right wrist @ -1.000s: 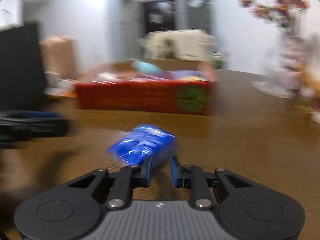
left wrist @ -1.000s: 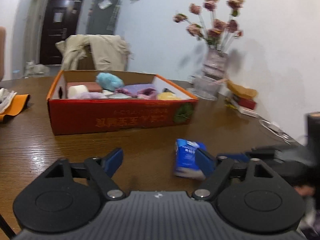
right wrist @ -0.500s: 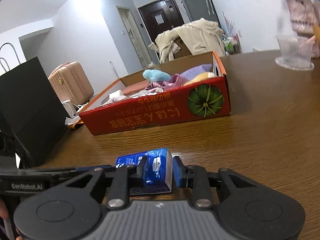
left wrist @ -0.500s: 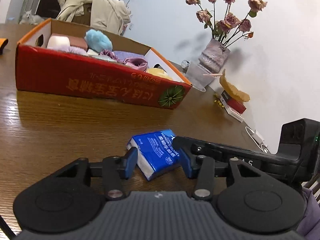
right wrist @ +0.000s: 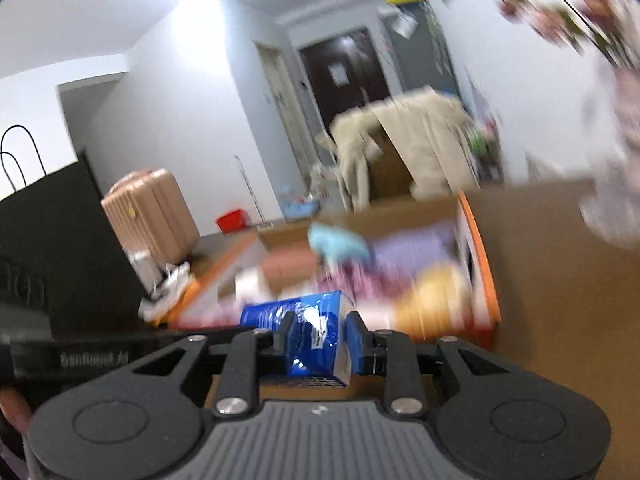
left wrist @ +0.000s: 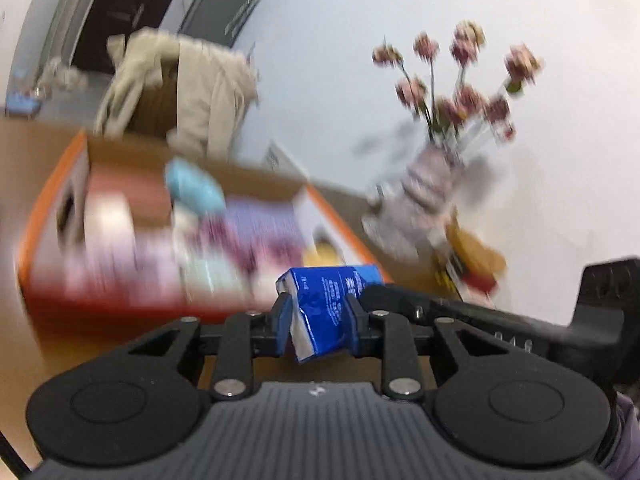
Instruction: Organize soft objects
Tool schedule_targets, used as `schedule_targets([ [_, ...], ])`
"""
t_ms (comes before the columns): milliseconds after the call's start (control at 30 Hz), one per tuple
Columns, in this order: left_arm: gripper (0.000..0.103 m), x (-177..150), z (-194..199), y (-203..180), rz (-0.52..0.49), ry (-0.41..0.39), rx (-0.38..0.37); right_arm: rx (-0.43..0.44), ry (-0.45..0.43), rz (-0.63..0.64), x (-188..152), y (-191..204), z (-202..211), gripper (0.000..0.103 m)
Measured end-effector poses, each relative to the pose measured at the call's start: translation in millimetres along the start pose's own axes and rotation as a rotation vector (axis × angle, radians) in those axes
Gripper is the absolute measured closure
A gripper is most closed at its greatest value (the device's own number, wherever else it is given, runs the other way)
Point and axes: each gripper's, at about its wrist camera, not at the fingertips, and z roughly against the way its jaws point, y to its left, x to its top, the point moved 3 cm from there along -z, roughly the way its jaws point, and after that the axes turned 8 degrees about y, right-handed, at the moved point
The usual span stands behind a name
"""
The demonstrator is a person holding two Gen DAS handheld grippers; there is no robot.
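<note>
A blue tissue pack [left wrist: 320, 300] hangs in the air, gripped from two sides. My left gripper [left wrist: 318, 310] has its jaws closing, and its blue pads press the pack's near end. In the right wrist view the same pack [right wrist: 308, 328] sits between the pads of my right gripper [right wrist: 320, 330], shut on it. The right gripper's black finger [left wrist: 400, 300] reaches in from the right in the left wrist view. Just beyond the pack stands an open red-orange cardboard box [left wrist: 52, 208] with several soft things in it, among them a fluffy light-blue piece [left wrist: 196, 188] and a yellow one [right wrist: 432, 296].
A vase of dried roses [left wrist: 432, 184] stands on the wooden table [right wrist: 560, 280] to the right of the box. A black paper bag [right wrist: 52, 240] stands at the table's left. A beige coat [left wrist: 192, 96] hangs over a chair behind, and a pink suitcase [right wrist: 152, 212] stands on the floor.
The left jaws narrowed onto the tissue pack. Both grippers then rose with it off the table and moved toward the box, which looms larger and blurred.
</note>
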Motion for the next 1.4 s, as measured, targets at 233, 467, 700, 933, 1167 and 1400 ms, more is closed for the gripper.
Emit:
schedule_targets([
  [233, 0.079, 81, -42, 76, 0.062, 0.007, 0.154, 0.011, 0.06, 0.021, 74, 9, -117, 0.079],
  [467, 0.073, 68, -54, 114, 0.068, 0.084, 0.25, 0.001, 0.229, 0.062, 54, 27, -183, 0.079],
  [700, 0.073, 71, -26, 98, 0.016, 0.039, 0.23, -0.048, 0.155, 0.131, 75, 38, -136, 0.078],
  [933, 0.05, 74, 37, 51, -0.116, -0.092, 0.248, -0.202, -0.005, 0.164, 88, 19, -16, 0.066],
  [1167, 0.03, 50, 82, 20, -0.181, -0.171, 0.319, -0.351, -0.097, 0.105, 57, -3, 70, 0.047],
  [1400, 0.024, 14, 115, -8, -0.178, -0.229, 0.289, -0.374, -0.202, 0.157, 35, 22, 108, 0.043],
])
